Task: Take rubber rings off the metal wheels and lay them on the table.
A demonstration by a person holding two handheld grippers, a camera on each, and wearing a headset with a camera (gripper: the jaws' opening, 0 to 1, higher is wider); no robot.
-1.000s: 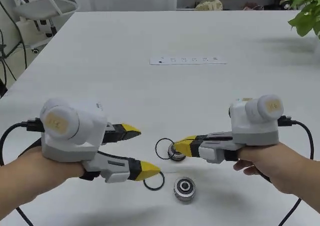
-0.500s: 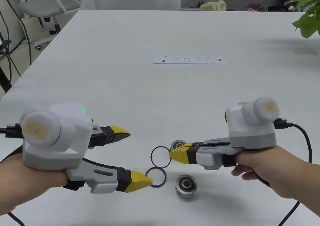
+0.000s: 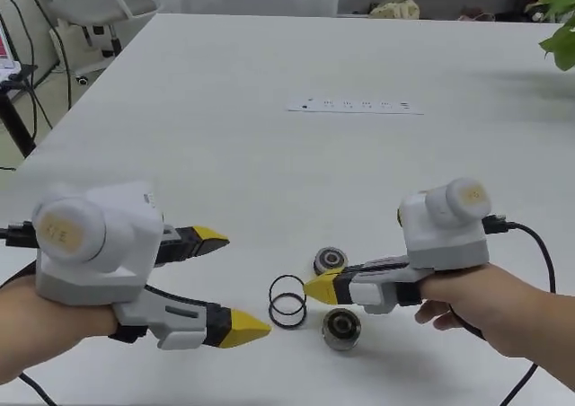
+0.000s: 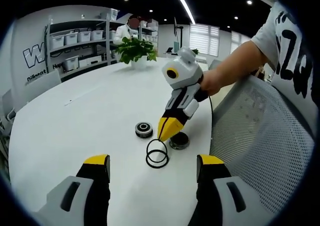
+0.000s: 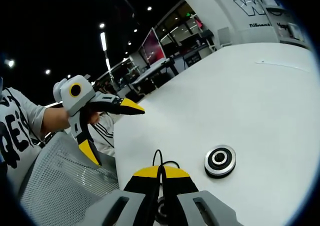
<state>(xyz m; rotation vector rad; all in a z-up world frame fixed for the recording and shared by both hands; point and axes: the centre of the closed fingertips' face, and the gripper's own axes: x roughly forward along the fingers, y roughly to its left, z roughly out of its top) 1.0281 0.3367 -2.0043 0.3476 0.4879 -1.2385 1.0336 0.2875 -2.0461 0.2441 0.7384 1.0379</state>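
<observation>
Two thin black rubber rings (image 3: 287, 300) lie overlapped on the white table (image 3: 269, 172), and the upper ring's edge is at my right gripper's tip. The right gripper (image 3: 316, 288) is shut, and in its own view a ring (image 5: 165, 162) rises from between its closed jaws (image 5: 160, 172). One bare metal wheel (image 3: 331, 260) sits just beyond the rings, another (image 3: 341, 327) nearer me under the right gripper. My left gripper (image 3: 235, 283) stands open to the left of the rings, holding nothing. In the left gripper view the rings (image 4: 156, 155) lie ahead of its open jaws (image 4: 154, 162).
A white strip with small marks (image 3: 355, 106) lies further up the table. An office chair (image 3: 108, 2) stands past the far left corner, a plant (image 3: 561, 29) at the far right. A mesh chair back (image 4: 250, 136) is close behind the near table edge.
The right gripper has drawn a ring away from the far wheel until it overlaps the other ring. The left gripper has pulled back to the left, still open.
</observation>
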